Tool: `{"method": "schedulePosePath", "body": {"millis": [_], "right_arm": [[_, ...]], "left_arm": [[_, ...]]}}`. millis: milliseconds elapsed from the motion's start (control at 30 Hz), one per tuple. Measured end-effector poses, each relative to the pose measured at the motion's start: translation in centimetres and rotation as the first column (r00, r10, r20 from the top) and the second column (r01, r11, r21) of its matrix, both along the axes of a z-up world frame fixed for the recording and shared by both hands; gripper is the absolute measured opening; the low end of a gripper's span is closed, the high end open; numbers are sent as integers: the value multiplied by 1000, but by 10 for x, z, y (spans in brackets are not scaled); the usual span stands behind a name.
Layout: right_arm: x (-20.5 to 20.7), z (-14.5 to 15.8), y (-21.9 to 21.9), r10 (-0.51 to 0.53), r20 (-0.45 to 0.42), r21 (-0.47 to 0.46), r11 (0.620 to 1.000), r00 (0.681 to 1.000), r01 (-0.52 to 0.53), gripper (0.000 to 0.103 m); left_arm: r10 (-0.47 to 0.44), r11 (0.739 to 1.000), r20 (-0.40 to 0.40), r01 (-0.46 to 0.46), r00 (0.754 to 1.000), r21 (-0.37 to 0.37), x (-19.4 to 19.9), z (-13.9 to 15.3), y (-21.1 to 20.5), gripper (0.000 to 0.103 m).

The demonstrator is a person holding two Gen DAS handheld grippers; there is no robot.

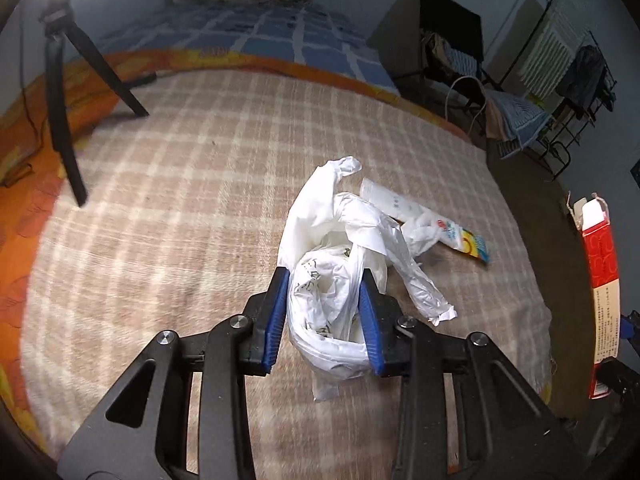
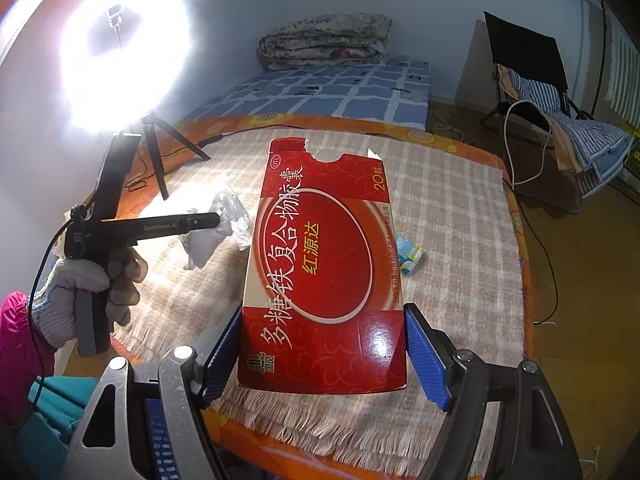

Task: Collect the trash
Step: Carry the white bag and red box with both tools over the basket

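Left gripper (image 1: 325, 304) pinching white bag (image 1: 340, 248) over plaid cloth (image 1: 180, 200). Right gripper (image 2: 322, 356) clamped on red box (image 2: 324, 280). Wrapper (image 1: 452, 228) at bag's 2 o'clock.

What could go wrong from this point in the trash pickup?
The left gripper pinches only a fold of the white plastic bag; the loose film could slip free. The bag's tail drapes over the colourful wrapper, so lifting might drag it. The right gripper holds the red medicine box by its lower end only, so it may tilt or drop.
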State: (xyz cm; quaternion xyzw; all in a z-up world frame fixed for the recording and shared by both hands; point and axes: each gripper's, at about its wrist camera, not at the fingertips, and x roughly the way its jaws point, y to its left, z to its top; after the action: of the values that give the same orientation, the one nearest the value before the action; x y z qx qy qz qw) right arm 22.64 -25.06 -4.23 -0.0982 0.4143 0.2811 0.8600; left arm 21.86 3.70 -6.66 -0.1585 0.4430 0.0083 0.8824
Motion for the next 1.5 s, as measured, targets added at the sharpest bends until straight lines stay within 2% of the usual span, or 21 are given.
{"method": "schedulePosePath", "body": {"millis": [300, 567, 767, 967, 1067, 1500], "right_arm": [[-50, 19, -17, 45, 7, 44, 998, 999, -45, 78], [-95, 18, -31, 83, -12, 73, 994, 996, -82, 78], [-129, 1, -29, 127, -35, 49, 991, 991, -126, 78], [-159, -27, -23, 186, -100, 35, 982, 977, -183, 78], [-171, -43, -20, 209, -139, 18, 978, 968, -209, 78], [-206, -89, -12, 245, -266, -33, 964, 933, -262, 78]], "left_arm": [[-61, 997, 76, 58, 995, 52, -61, 47, -11, 34], [-119, 991, 88, 113, 989, 74, -130, 58, -27, 34], [-134, 990, 55, 130, 990, 57, -175, 46, -34, 34], [-131, 991, 13, 130, 991, 35, -215, 25, -39, 34], [-135, 991, -19, 136, 991, 19, -230, 11, -42, 34], [-166, 985, -116, 171, 979, 32, -272, -34, -58, 34]]}}
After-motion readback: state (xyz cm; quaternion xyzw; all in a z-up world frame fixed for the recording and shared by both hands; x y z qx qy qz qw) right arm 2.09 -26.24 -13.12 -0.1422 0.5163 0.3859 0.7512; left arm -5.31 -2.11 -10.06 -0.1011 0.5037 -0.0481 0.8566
